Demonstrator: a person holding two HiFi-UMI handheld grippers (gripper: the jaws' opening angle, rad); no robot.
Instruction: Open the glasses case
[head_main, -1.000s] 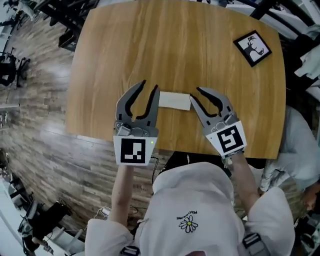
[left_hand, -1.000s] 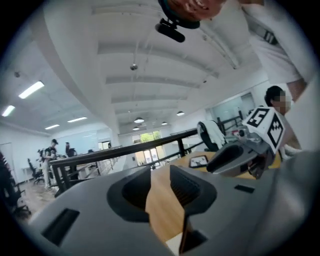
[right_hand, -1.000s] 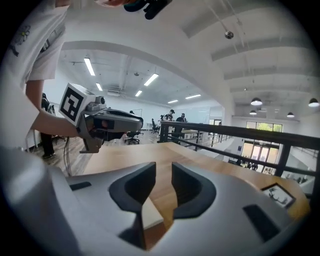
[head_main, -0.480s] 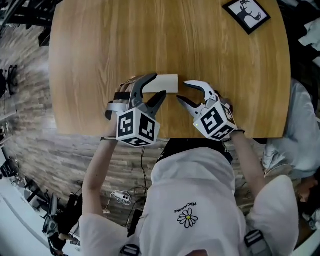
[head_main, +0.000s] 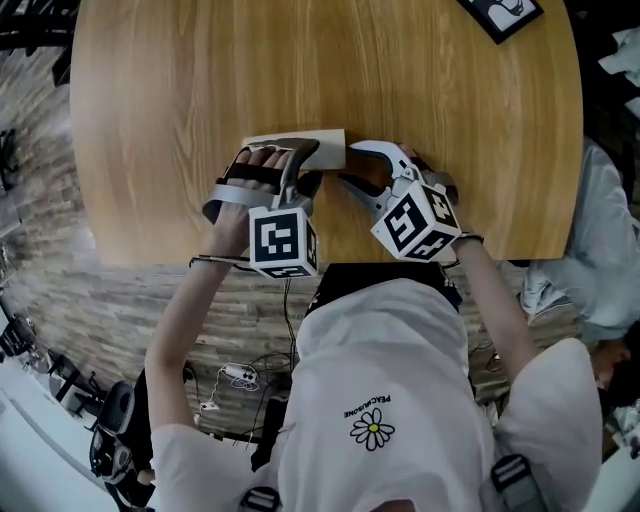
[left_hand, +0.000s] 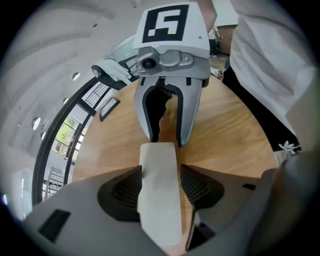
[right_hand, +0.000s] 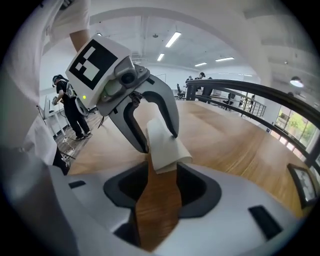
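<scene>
Currently noted: pale glasses case lying flat on wooden bench, close to the bench's near edge. Seen left claw straddling the case lengthwise, jaws opening, case between the pads, no squeeze apparent. Seen right claw facing it from the case's other end, jaws opening as well, that end lying between the jaw tips, clear of the pads. Both claws released.

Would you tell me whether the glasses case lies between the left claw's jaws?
Yes, the white glasses case lies lengthwise on the table between the opening jaws of the left claw.
</scene>
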